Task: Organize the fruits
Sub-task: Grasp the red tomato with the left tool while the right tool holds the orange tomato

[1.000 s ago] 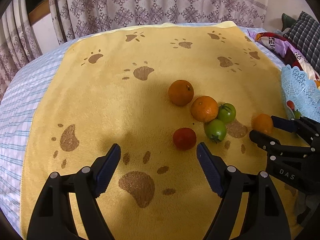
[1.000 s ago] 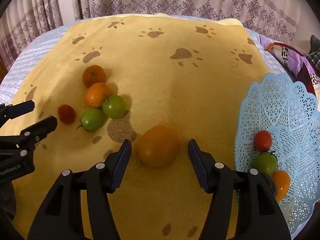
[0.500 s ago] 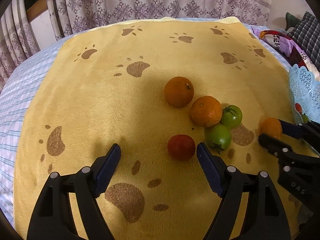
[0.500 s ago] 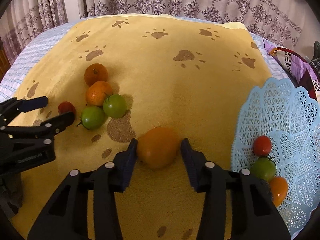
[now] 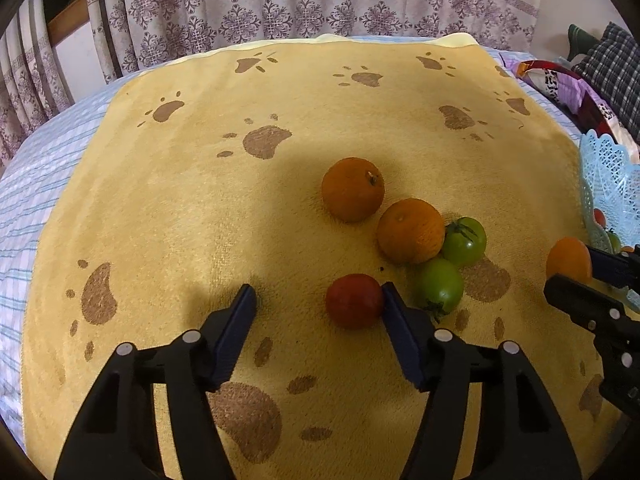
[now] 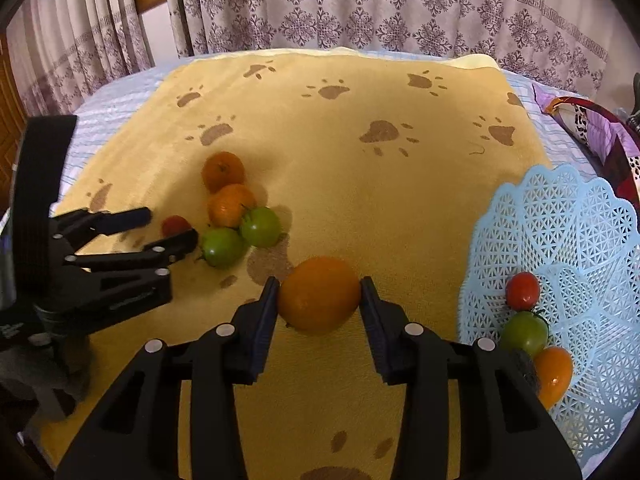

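Right gripper [image 6: 320, 300] has its jaws closed on an orange fruit [image 6: 319, 295] that looks to rest on the yellow towel [image 6: 360, 184], pads pressing both sides, just left of the blue basket [image 6: 560, 240]. Left gripper [image 5: 318, 312] has just been closing; its jaws are not shut yet, and the red tomato [image 5: 354, 300] sits between them against the right pad, with a clear gap to the left pad. Risks: the off-centre tomato may get shoved left or roll out as the jaws close, and it is soft, so a hard squeeze could bruise it. The green tomato [image 5: 439, 286] lies just beyond that right finger and could get nudged. The round orange fruit may slip on the lift.
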A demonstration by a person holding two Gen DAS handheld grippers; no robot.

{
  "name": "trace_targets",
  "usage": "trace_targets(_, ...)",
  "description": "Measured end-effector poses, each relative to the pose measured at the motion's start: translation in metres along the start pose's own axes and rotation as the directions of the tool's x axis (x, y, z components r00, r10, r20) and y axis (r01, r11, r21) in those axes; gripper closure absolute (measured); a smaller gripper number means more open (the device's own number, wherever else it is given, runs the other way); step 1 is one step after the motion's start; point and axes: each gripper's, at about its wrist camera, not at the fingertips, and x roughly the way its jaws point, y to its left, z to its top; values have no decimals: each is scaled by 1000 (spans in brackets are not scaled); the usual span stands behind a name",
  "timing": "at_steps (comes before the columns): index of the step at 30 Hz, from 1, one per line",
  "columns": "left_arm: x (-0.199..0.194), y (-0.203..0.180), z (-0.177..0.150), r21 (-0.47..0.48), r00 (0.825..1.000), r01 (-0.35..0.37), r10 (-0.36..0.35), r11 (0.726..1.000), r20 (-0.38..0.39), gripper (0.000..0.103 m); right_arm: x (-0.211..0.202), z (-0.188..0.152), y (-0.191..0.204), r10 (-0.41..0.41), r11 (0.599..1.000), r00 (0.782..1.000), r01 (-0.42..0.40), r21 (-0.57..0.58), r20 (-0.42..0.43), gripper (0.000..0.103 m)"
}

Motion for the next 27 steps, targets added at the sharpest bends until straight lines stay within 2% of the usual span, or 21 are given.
trace_targets(5, 0, -2, 1, 9, 1000, 13, -13, 1000, 1, 50, 0, -1, 6, 12, 1000, 1000, -12, -12, -3, 61)
trace_targets(12, -5, -8, 1, 22, 999, 42, -42, 999, 3, 72, -5, 2, 3, 21, 1000, 1000, -21, 4, 10, 61)
trace_targets(20, -18, -7, 1, 5, 999, 46, -46, 999, 16, 75, -16, 9, -3, 40, 999, 998, -41, 34, 39, 61)
trace_targets(27, -45, -7, 7, 2, 996, 54, -54, 999, 66, 75, -33, 17, -9, 54, 996, 995, -59, 62, 86, 61)
